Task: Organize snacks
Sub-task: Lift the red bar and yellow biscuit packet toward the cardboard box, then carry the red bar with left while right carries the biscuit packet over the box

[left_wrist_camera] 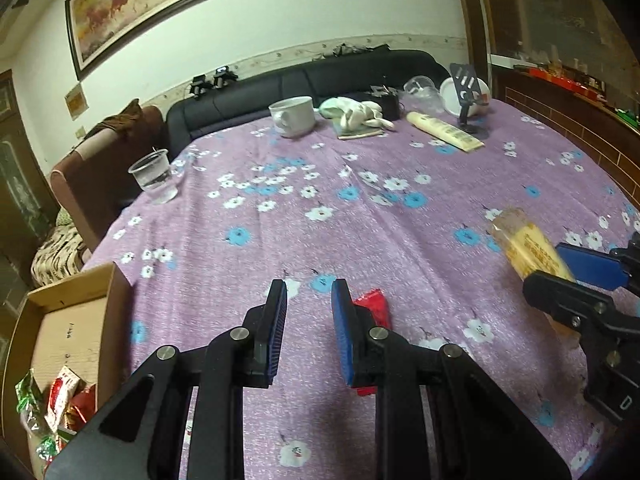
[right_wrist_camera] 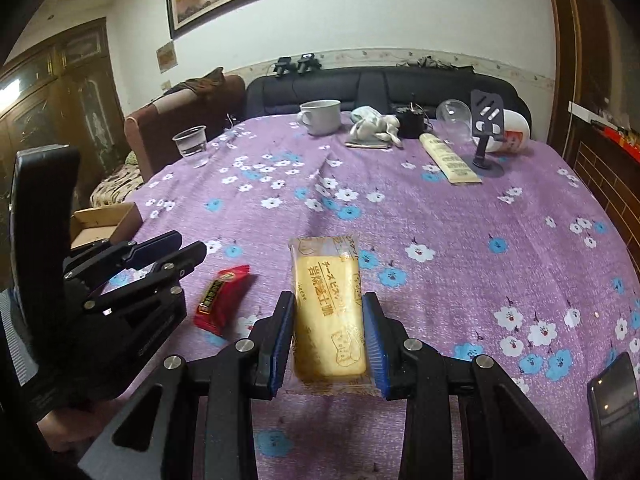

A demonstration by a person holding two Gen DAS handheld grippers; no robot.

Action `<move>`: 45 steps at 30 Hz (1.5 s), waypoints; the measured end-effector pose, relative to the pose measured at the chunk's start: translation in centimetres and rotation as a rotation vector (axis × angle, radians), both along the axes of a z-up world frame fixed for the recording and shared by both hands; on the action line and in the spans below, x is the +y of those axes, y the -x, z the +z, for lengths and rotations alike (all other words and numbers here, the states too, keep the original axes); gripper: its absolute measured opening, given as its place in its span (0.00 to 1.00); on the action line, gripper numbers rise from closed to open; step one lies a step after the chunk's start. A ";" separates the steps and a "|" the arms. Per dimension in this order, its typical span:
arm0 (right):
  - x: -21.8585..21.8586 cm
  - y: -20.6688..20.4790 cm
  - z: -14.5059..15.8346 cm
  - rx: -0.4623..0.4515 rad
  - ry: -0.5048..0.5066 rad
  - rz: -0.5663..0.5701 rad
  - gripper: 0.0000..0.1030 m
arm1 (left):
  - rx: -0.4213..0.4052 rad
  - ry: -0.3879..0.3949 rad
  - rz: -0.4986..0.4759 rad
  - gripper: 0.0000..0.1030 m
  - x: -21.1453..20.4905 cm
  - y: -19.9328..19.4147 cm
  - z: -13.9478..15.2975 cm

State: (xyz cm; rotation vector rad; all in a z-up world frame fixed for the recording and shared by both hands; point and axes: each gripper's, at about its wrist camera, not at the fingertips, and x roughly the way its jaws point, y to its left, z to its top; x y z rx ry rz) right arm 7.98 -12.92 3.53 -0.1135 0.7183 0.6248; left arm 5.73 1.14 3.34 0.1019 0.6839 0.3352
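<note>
The right gripper (right_wrist_camera: 329, 332) is clamped on a yellow cheese biscuit pack (right_wrist_camera: 329, 312), its blue pads pressing both long sides of the wrapper, the pack pointing straight ahead between the fingers. From the left wrist view the same pack (left_wrist_camera: 532, 246) shows up far off to the right, pinched in the right gripper (left_wrist_camera: 560, 270) and raised off the tablecloth (left_wrist_camera: 320, 208).

Over on the other side, the left gripper (left_wrist_camera: 309, 304) hangs with its jaws spread and nothing between them. The red snack packet (left_wrist_camera: 374, 306) lies flat on the cloth just to the right of its right finger, partly hidden behind that pad. In the right wrist view, that red packet (right_wrist_camera: 222, 298) sits ahead and to the left of the right gripper, between it and the left gripper (right_wrist_camera: 168, 254).

Down at the left gripper's left, off the table edge, an open cardboard box (left_wrist_camera: 68, 320) holds several wrapped snacks (left_wrist_camera: 60, 404) in red, green and white.

Far ahead of both grippers: a clear plastic cup (left_wrist_camera: 154, 176) with water near the left edge, a white mug (left_wrist_camera: 292, 116), a crumpled cloth (left_wrist_camera: 356, 114), a cream tube (left_wrist_camera: 444, 131) lying flat, and a black phone stand (left_wrist_camera: 466, 92).
</note>
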 end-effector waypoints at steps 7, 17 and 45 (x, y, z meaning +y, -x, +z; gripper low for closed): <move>0.1 0.2 0.1 -0.007 -0.004 0.009 0.34 | -0.010 -0.011 0.013 0.20 0.1 0.2 0.2; 0.2 0.8 0.3 -0.024 -0.012 0.026 0.34 | -0.024 -0.019 0.027 0.20 0.2 0.4 0.3; 0.9 2.1 1.0 -0.081 -0.031 0.078 0.34 | -0.070 -0.020 0.069 0.20 0.9 1.1 1.1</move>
